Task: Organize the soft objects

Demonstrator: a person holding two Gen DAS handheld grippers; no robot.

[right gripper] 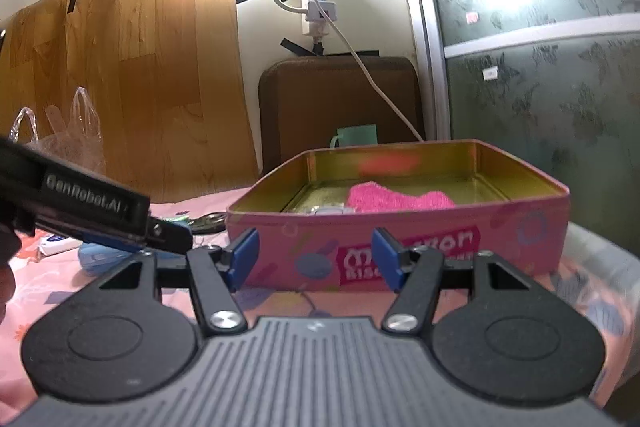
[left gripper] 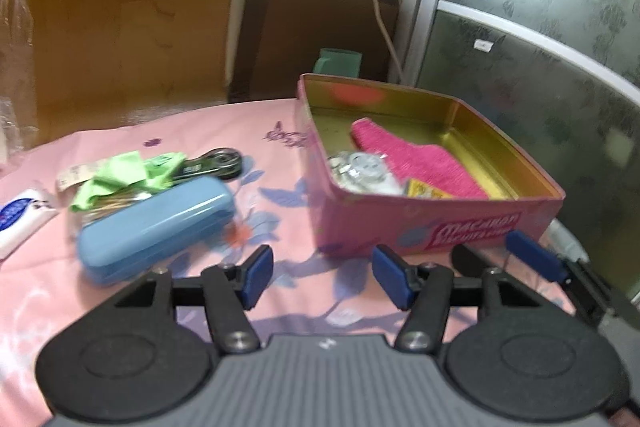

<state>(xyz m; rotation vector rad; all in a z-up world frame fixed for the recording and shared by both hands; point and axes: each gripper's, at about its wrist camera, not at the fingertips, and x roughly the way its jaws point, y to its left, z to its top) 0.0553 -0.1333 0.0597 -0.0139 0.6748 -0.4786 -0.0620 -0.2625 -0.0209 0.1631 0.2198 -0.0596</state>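
A pink biscuit tin (left gripper: 440, 227) stands open on the pink flowered cloth; it also shows in the right wrist view (right gripper: 400, 247). Inside lie a pink knitted cloth (left gripper: 416, 159) (right gripper: 396, 199), a shiny silver wrapped item (left gripper: 360, 171) and a yellow packet (left gripper: 424, 189). A green cloth (left gripper: 120, 177) lies left of the tin, behind a blue case (left gripper: 156, 231). My left gripper (left gripper: 322, 277) is open and empty, low before the tin's near corner. My right gripper (right gripper: 314, 259) is open and empty, facing the tin's front wall.
A black round-ended tool (left gripper: 216, 161) and a white tube (left gripper: 20, 219) lie near the green cloth. A clear plastic bag (right gripper: 60, 135) stands at the left. A teal cup (left gripper: 338, 61) and brown chair back (left gripper: 316, 27) are behind the table. The left gripper's body (right gripper: 92, 207) crosses the right view.
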